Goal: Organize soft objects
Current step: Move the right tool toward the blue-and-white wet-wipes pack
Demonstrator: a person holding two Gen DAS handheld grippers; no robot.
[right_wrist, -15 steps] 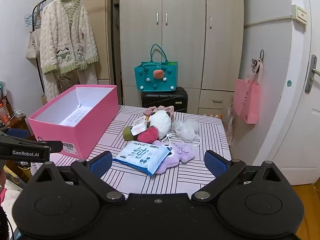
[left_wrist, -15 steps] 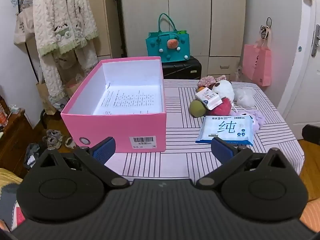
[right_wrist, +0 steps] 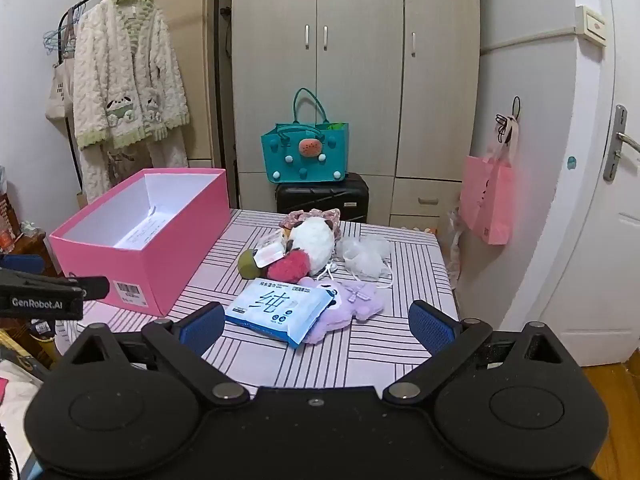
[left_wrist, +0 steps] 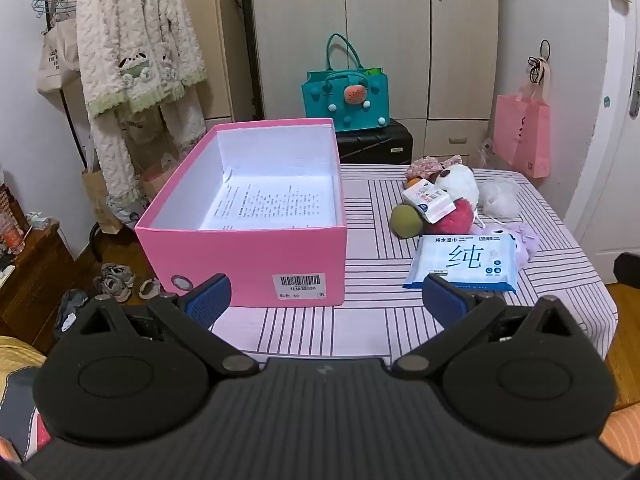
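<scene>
Nothing moved; pink box (left_wrist: 248, 256) holds only printed sheet (left_wrist: 272, 204).

Both views are evenly lit by soft indoor light from above; shadows are faint and short; the white floor of the pink box (left_wrist: 276, 200) ahead of the left gripper (left_wrist: 326, 300) glares, nearly washing out its printed sheet; focus is sharp throughout, without motion blur; the fisheye lens bows the wardrobe (right_wrist: 356, 68) and door (right_wrist: 600, 200) toward the edges; the corners darken.
</scene>
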